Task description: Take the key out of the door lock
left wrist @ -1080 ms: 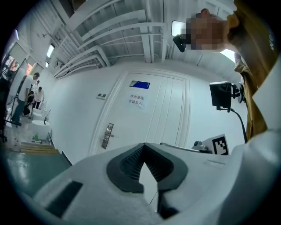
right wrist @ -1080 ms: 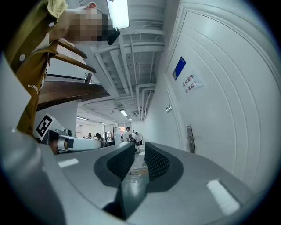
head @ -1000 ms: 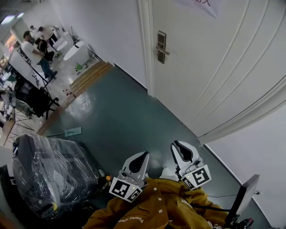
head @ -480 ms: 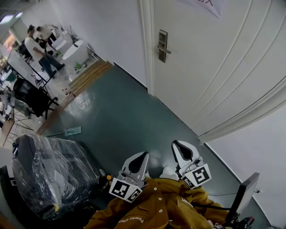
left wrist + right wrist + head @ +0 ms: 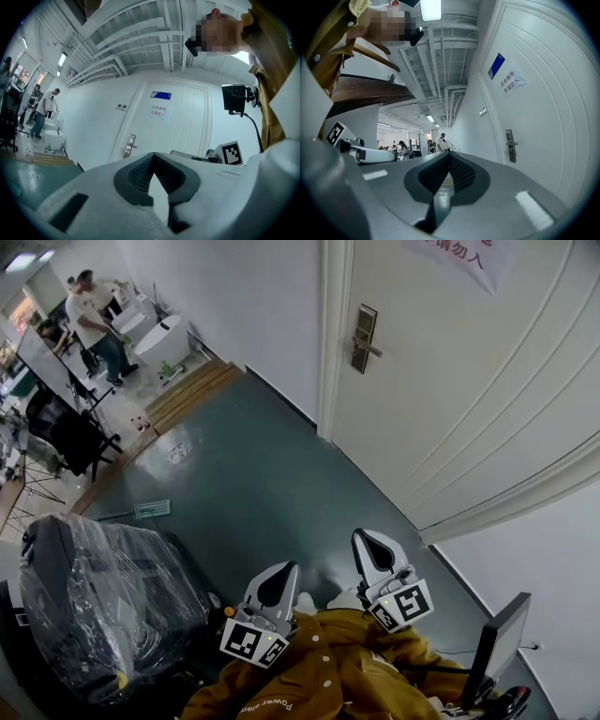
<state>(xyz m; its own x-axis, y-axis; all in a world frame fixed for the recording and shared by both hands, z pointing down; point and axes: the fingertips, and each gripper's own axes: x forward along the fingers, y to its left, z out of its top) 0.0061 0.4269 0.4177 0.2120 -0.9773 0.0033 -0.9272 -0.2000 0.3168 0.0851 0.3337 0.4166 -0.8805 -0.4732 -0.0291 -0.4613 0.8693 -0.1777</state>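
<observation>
A white door (image 5: 469,399) fills the upper right of the head view. Its metal lock plate with a lever handle (image 5: 364,337) sits near the door's left edge, also seen small in the left gripper view as the lock plate (image 5: 129,145) and in the right gripper view as the lock plate (image 5: 510,145). A key is too small to make out. My left gripper (image 5: 288,566) and right gripper (image 5: 360,534) are held low in front of my jacket, far from the lock. Both point level toward the door, shut with nothing between them. The right jaws have just closed.
A black chair wrapped in plastic (image 5: 103,596) stands at the lower left. A monitor (image 5: 492,648) is at the lower right. A wooden step (image 5: 187,390) and people at desks (image 5: 98,320) lie far left across the green floor (image 5: 253,484).
The door and lock now sit further right and a little lower in the head view. Both grippers have shifted slightly along with the view. People in the background have moved.
</observation>
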